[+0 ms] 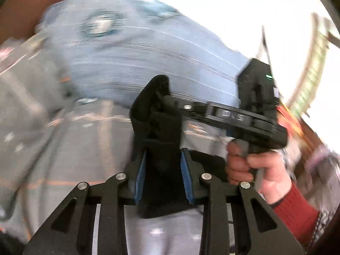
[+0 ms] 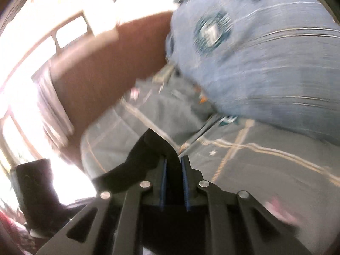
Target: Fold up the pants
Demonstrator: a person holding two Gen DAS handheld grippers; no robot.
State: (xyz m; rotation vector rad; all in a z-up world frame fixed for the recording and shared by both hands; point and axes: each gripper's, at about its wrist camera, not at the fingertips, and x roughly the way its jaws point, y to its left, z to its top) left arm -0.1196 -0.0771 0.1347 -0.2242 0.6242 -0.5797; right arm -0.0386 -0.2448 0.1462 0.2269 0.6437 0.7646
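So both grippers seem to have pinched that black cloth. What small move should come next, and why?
Probably draw the two apart to pull the black pants taut. The left gripper and right gripper each clamp a bunched bit of fabric close together above the grey bedspread, so the cloth still hangs crumpled.

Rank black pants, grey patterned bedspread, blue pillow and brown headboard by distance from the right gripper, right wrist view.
1. black pants: clamped in the right gripper.
2. grey patterned bedspread: just beyond, ahead and right.
3. blue pillow: upper right, on the bedspread.
4. brown headboard: upper left; too close to the pillow to call firmly.
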